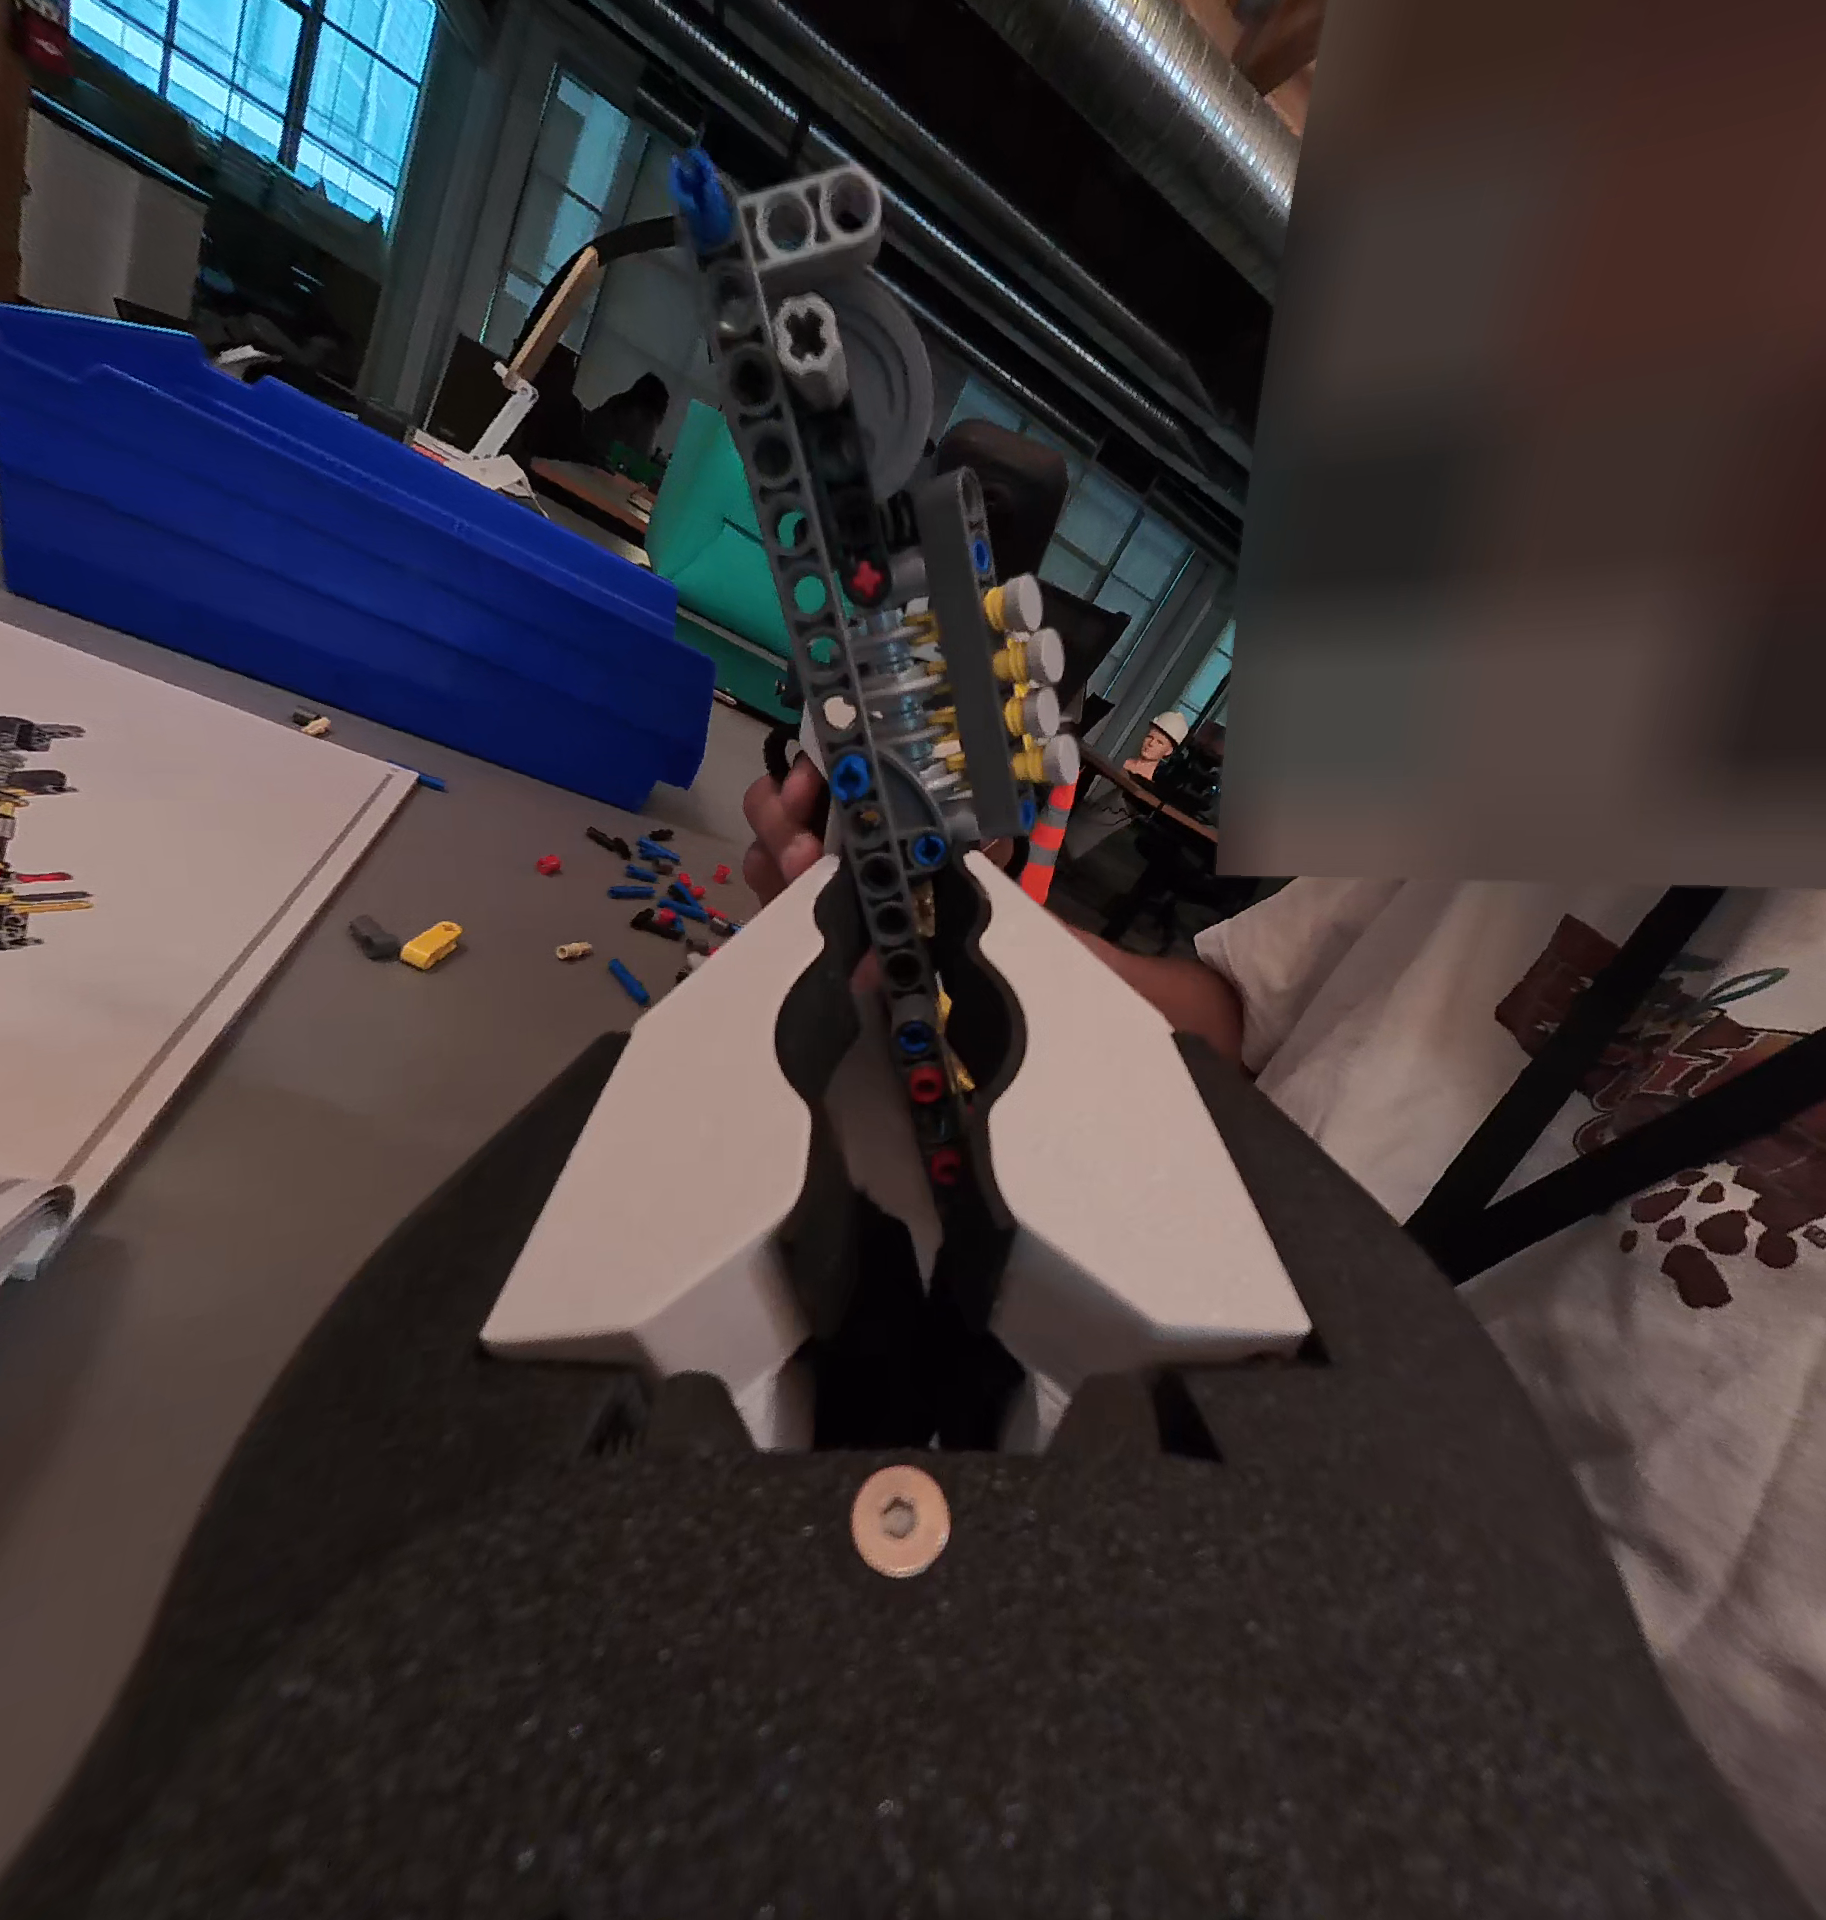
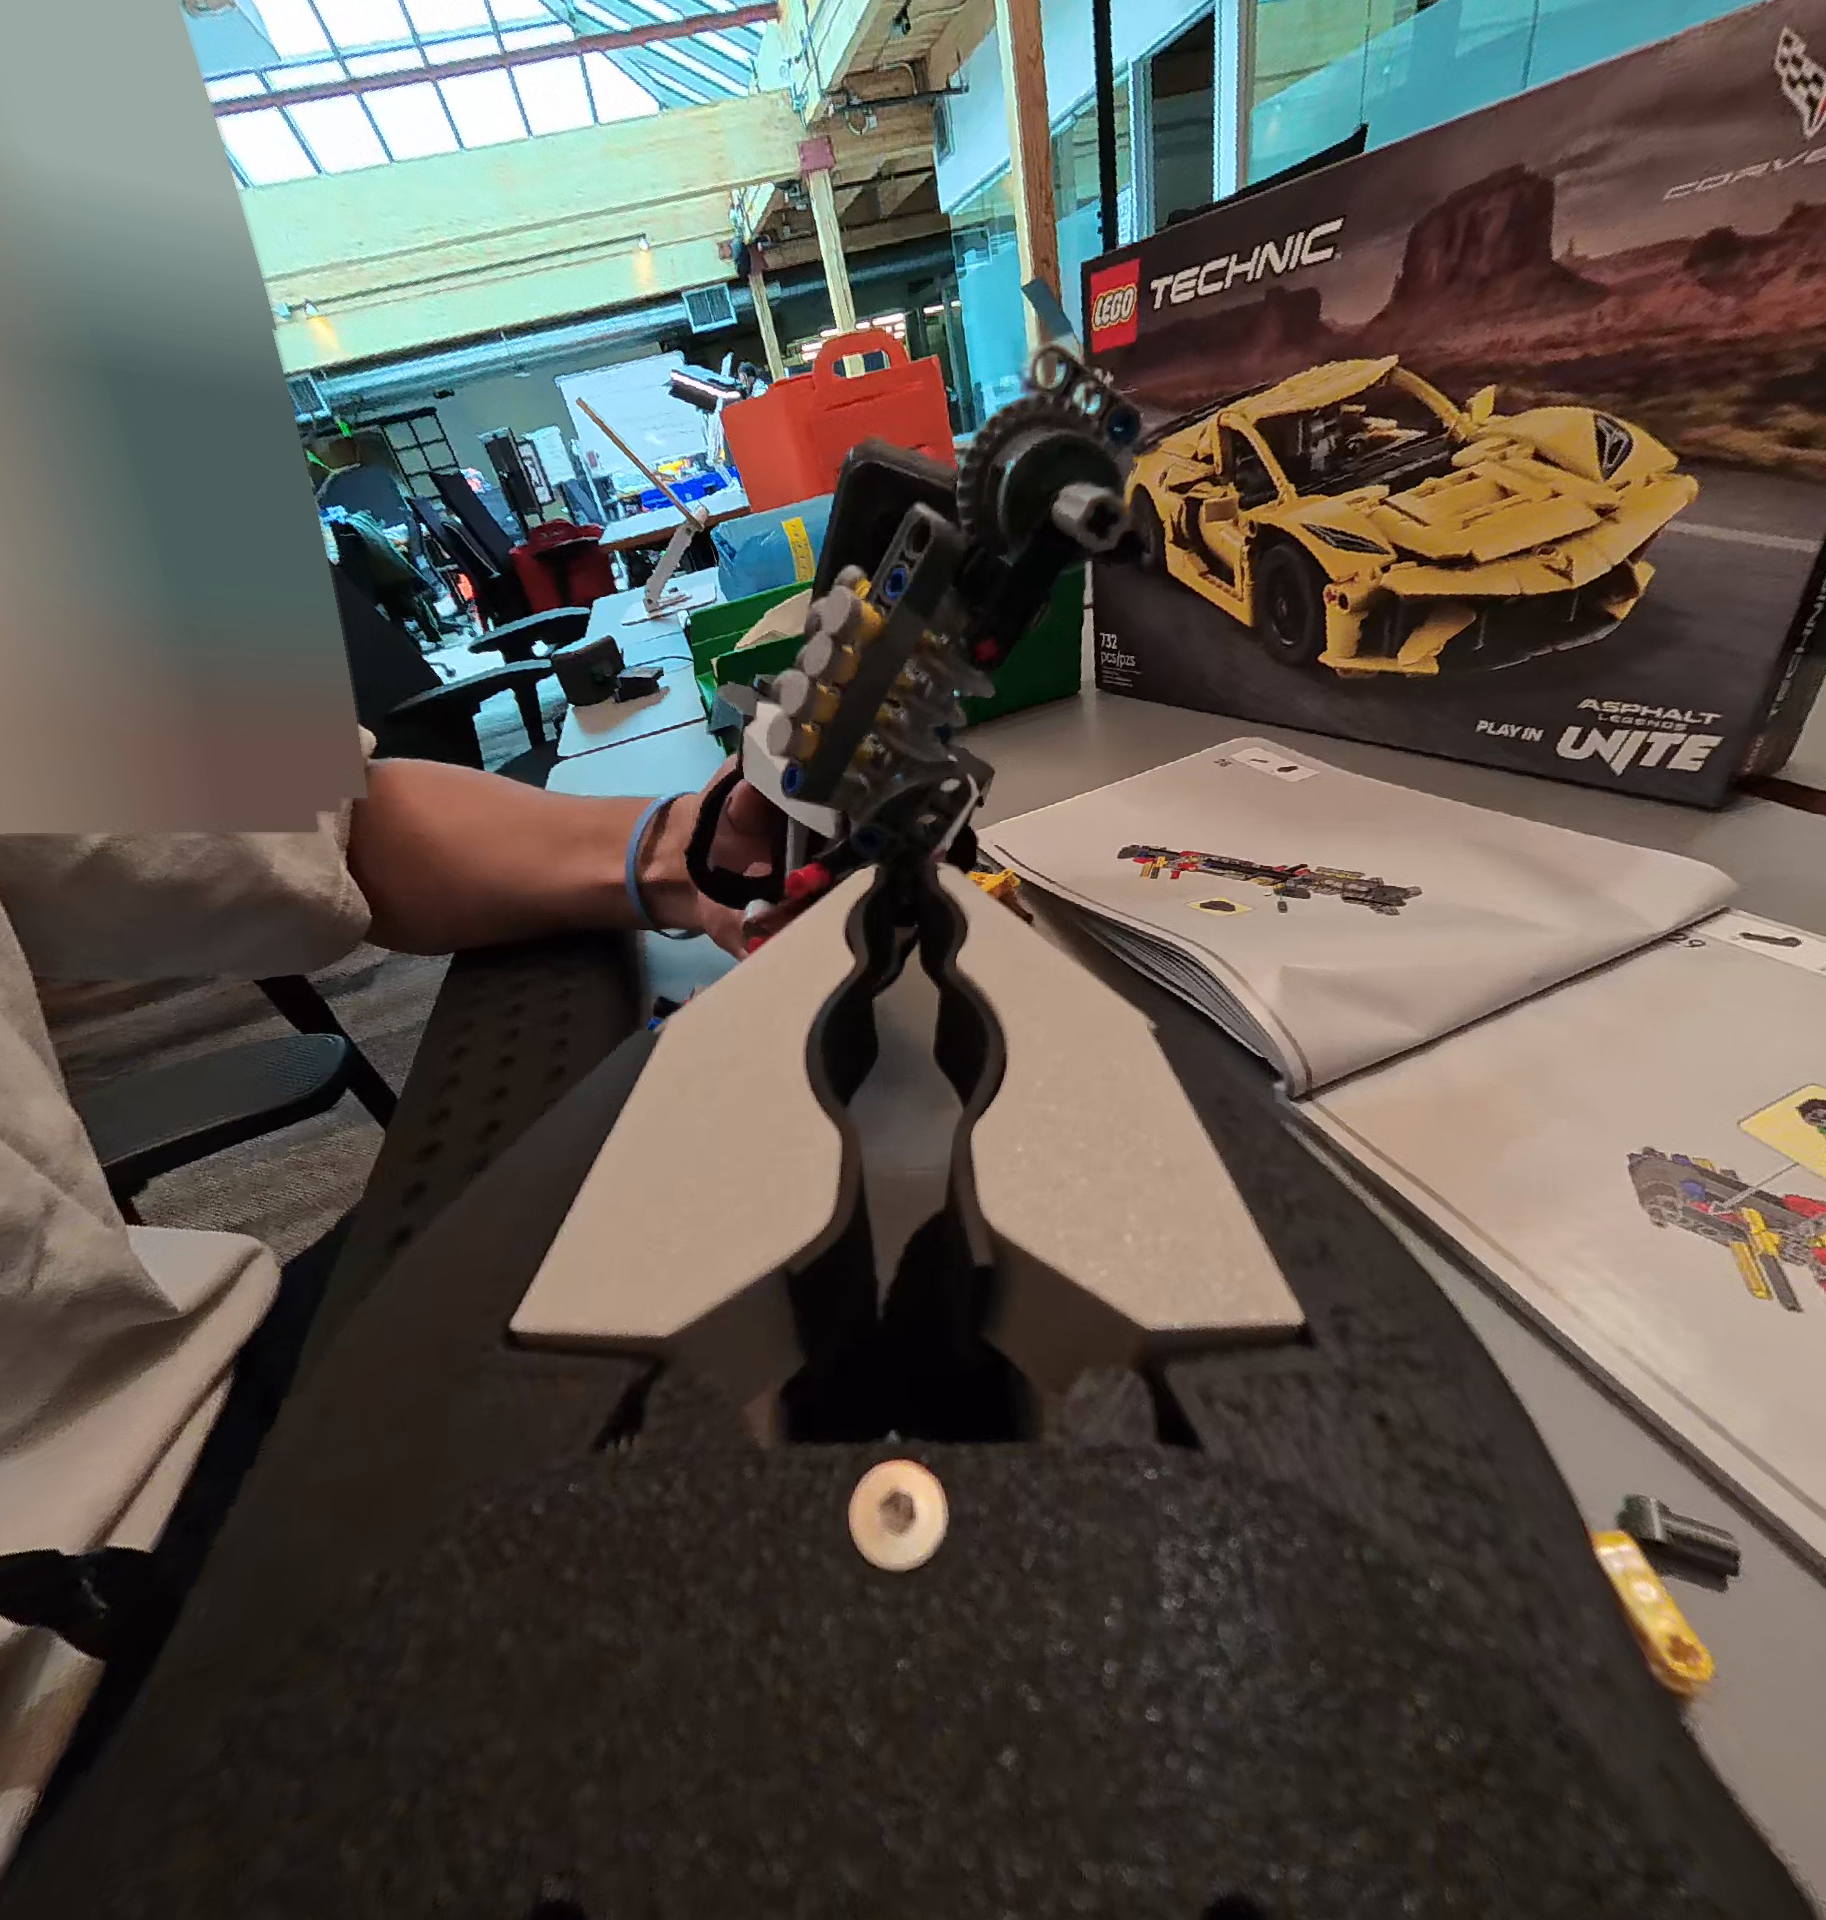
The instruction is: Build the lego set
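Lego assembly [image 1: 867,665] stood upright above the table [image 1: 389,1039], its long grey beam clamped between the left gripper's [image 1: 893,935] jaws, gear end topmost. Rightward, the right gripper [image 2: 904,883] pinched the assembly's lower end at its jaw tips, beside the open booklet [image 2: 1356,904].

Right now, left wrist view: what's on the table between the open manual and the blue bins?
In the left wrist view, a strip of grey table with loose pieces lies between the manual and the blue bins: one small tan and black piece.
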`<state>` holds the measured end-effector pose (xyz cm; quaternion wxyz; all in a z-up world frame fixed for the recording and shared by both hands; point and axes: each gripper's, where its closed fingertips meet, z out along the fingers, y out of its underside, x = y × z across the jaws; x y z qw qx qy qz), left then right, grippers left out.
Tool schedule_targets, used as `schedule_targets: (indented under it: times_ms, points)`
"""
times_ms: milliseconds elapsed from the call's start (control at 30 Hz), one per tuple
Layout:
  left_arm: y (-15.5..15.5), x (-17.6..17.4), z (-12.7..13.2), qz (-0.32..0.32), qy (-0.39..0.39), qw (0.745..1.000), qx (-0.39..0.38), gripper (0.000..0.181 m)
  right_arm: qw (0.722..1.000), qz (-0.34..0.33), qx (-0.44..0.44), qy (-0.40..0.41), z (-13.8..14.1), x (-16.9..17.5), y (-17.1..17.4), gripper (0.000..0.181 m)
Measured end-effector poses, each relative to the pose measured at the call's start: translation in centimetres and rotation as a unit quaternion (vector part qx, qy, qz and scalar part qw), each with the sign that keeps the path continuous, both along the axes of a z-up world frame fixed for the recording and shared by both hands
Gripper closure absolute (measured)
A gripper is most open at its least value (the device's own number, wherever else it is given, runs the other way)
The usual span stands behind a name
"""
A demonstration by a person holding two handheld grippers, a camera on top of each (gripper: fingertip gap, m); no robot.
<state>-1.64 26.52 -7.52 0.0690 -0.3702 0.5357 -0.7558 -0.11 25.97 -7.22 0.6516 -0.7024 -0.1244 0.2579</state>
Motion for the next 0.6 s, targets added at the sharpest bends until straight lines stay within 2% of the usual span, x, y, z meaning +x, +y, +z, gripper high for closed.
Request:
schedule_targets:
  times_ms: [333,433,600]
  points:
    - [0.1,0.5,0.1,0.011,-0.008,1.000,-0.012,0.170,0.998,0.011,-0.012,0.068,0.1,0.5,0.3,0.177]
    - [0.2,0.5,0.1,0.012,-0.013,1.000,-0.007,0.170,0.995,0.020,-0.015,0.096,0.3,0.8,0.2,0.161]
    - [0.3,0.3,0.1,0.016,-0.015,1.000,0.000,0.170,0.996,0.022,-0.013,0.089,0.3,0.7,0.0,0.171]
